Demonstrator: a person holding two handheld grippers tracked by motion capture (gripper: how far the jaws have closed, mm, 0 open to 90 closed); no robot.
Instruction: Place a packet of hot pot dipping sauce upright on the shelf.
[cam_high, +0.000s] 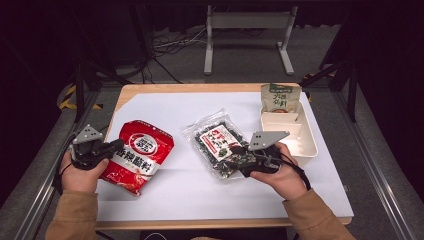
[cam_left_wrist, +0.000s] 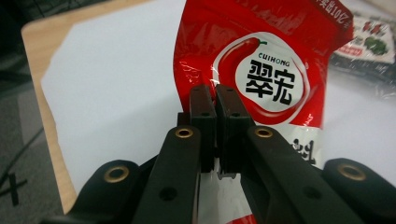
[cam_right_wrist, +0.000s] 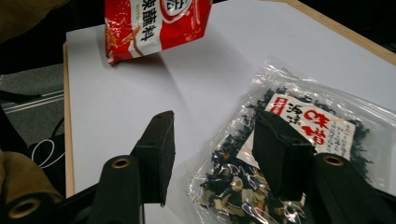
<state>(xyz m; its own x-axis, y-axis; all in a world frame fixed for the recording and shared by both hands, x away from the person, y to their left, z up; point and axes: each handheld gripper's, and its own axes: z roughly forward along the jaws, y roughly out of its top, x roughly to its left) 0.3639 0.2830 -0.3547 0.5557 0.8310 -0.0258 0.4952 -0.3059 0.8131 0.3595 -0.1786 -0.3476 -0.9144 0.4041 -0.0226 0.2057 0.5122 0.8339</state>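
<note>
A red chilli seasoning packet is pinched at its left edge by my left gripper. In the left gripper view the jaws of that gripper are shut on the packet, which is tilted up with a shadow under it. A clear bag of dried seaweed lies flat at the table's middle. My right gripper sits at the bag's near end. In the right gripper view the right gripper is open. One jaw is over the bag and the other over bare sheet, neither pressing.
A white tray stands at the right with a beige and green packet leaning at its far end. A white sheet covers the wooden table. The red packet shows far off in the right gripper view.
</note>
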